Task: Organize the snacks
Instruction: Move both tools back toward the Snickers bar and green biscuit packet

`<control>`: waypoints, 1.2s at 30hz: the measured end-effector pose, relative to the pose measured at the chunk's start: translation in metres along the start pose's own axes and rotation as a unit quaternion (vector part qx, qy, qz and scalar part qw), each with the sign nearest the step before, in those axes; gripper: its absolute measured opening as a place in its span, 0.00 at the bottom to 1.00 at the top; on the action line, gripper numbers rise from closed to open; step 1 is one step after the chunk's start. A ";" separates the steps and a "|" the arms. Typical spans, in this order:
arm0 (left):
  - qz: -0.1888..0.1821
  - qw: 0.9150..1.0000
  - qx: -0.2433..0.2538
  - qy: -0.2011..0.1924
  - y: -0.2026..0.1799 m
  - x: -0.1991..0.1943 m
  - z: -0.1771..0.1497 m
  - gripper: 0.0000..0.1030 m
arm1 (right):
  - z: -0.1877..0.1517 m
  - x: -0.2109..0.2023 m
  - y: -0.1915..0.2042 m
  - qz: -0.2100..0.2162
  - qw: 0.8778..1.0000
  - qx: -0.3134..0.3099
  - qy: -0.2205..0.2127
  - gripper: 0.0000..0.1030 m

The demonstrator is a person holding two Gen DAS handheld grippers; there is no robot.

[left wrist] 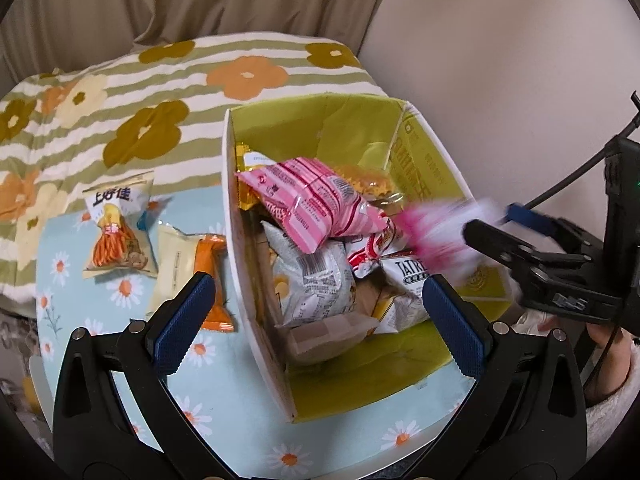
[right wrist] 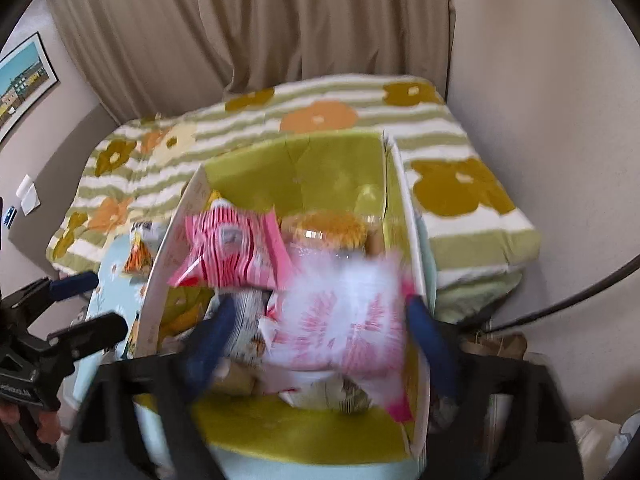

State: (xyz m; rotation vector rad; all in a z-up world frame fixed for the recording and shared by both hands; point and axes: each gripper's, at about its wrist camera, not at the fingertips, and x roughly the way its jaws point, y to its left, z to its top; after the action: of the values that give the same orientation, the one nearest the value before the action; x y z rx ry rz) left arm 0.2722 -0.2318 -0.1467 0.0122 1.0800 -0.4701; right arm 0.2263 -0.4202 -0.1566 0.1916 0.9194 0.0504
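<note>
A white cardboard box with a green inside (left wrist: pixel 256 264) stands on the daisy cloth and holds several snack packets, a pink striped one (left wrist: pixel 312 200) on top. My left gripper (left wrist: pixel 316 316) is open and empty, its fingers astride the box's left wall. My right gripper (right wrist: pixel 320 328) is open above the box (right wrist: pixel 336 168); a blurred pink and white packet (right wrist: pixel 344 320) lies loose between its fingers. That packet also shows in the left wrist view (left wrist: pixel 436 236). Outside the box lie a chips packet (left wrist: pixel 118 232), a pale packet (left wrist: pixel 176 268) and an orange packet (left wrist: pixel 214 280).
The cloth (left wrist: pixel 224 384) covers a small table beside a bed with a green striped flower blanket (left wrist: pixel 160 92). Beige curtains (right wrist: pixel 280 20) hang behind. A wall (left wrist: pixel 500 60) stands at the right. A framed picture (right wrist: pixel 24 80) hangs at the left.
</note>
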 end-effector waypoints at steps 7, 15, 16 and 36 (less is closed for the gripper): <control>0.007 1.000 0.001 0.008 0.003 0.006 -0.008 1.00 | -0.009 -0.004 0.001 -0.001 1.000 -0.004 0.004 1.00; 0.015 1.000 0.006 -0.016 -0.002 -0.015 -0.011 1.00 | -0.005 -0.026 0.011 0.008 1.000 -0.014 -0.014 1.00; 0.019 1.000 0.009 -0.022 -0.002 -0.020 -0.011 1.00 | -0.005 -0.029 0.012 0.010 1.000 -0.015 -0.018 1.00; 0.090 0.992 -0.024 -0.085 0.055 -0.113 -0.046 1.00 | -0.002 -0.077 0.094 0.038 0.992 -0.096 -0.067 1.00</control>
State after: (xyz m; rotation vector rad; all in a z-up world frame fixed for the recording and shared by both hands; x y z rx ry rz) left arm 0.2109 -0.1305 -0.0845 0.0258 0.9121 -0.2769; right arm 0.1812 -0.3372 -0.0799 0.0498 0.7683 0.1948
